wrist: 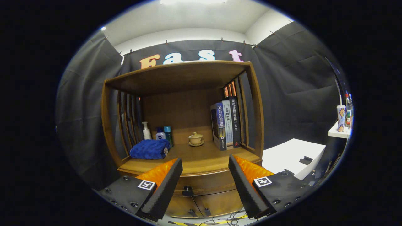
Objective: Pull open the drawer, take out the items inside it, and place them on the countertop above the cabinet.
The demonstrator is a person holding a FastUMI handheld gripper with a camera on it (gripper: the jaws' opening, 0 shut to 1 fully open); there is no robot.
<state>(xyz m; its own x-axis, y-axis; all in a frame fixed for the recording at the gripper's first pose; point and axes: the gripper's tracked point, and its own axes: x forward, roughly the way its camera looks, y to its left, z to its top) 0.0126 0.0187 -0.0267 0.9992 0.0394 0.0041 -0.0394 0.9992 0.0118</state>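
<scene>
3 bottles [158, 131] apparently, shelved; drawer [201, 183] closed, tongs [205, 166] agape.

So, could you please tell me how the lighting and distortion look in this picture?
Gripper view: strong fisheye bends the cabinet posts outward; ceiling light is bright, the shelf's underside shadowed; books and towel stay sharp; the open gripper frames the drawer knob.

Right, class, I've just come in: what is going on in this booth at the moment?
A person holds a gripper, fingers open, in front of a wooden cabinet. The drawer is shut, its knob between the fingers and a little beyond them, untouched. On the countertop above sit a blue towel, bottles, a lidded cup and books. Nothing is taken out yet.
</scene>
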